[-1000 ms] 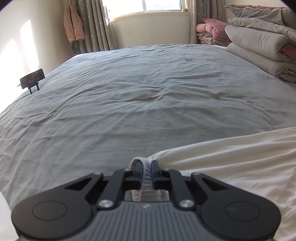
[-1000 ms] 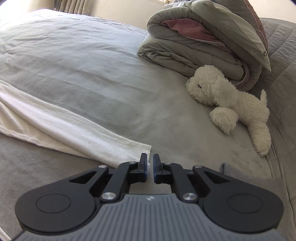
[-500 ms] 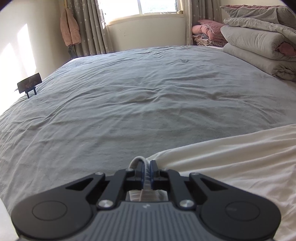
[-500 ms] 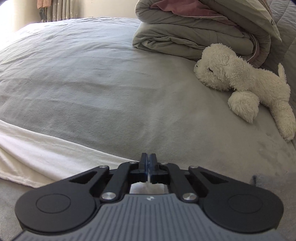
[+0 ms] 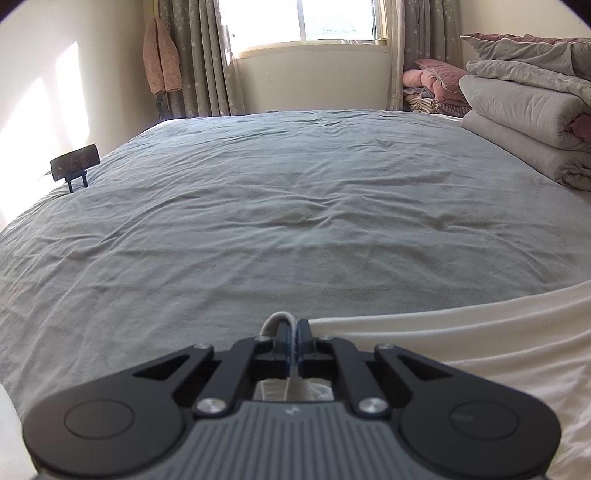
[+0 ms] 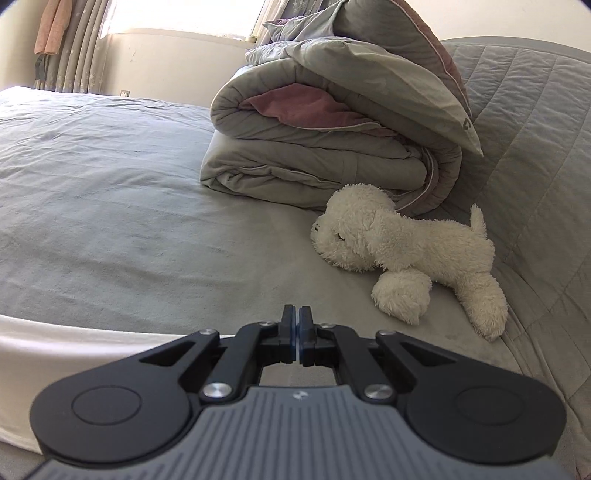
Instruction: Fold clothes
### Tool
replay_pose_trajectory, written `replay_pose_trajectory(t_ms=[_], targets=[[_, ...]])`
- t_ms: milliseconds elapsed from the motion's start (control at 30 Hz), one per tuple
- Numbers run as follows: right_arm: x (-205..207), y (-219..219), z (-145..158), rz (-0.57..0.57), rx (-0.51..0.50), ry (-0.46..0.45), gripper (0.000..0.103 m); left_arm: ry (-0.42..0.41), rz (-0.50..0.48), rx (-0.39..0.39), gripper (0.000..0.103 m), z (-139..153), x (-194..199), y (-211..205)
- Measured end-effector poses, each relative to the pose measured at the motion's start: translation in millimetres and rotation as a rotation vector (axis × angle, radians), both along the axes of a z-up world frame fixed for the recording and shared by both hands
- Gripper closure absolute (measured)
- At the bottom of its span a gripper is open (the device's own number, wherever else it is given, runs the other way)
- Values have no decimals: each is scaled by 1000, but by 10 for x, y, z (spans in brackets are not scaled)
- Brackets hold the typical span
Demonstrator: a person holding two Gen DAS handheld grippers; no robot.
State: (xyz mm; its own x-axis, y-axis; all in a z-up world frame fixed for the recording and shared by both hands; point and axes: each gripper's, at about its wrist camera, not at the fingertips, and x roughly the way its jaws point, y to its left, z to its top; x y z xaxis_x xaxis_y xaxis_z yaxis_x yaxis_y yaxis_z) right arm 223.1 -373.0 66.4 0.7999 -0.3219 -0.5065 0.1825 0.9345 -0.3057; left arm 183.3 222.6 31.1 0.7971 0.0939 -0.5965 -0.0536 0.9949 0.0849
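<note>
Only rightward: plush dog [image 6: 402,254], seemingly.

Cream garment [image 5: 461,339], grey bedsheet [image 5: 295,221]

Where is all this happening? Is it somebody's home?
Most likely a bedroom in a home. A wide bed with a grey sheet fills the view, folded quilts are stacked on it beside a plush dog, and a curtained window lies beyond.

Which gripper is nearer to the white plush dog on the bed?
Right. The right gripper points at the grey bed just left of the white plush dog; the left gripper's view does not show the dog.
</note>
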Motion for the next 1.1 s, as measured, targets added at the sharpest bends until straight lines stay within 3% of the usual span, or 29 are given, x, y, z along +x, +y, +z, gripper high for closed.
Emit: replay_pose_trajectory(t_ms=[300, 500, 767, 867, 933, 1100], targets=[[18, -28, -85, -49, 25, 6, 103, 0, 36, -42, 100, 5, 24, 92], [27, 7, -117, -64, 23, -6, 103, 6, 35, -22, 100, -13, 30, 63], [181, 108, -351, -35, -22, 98, 102, 49, -2, 34, 99, -101, 52, 25], [191, 109, -402, 2, -59, 128, 82, 52, -15, 29, 99, -100, 55, 56], [152, 92, -371, 33, -66, 105, 45, 55, -19, 19, 99, -94, 56, 79], [160, 121, -296, 126, -47, 100, 41, 57, -41, 38, 98, -105, 47, 50]])
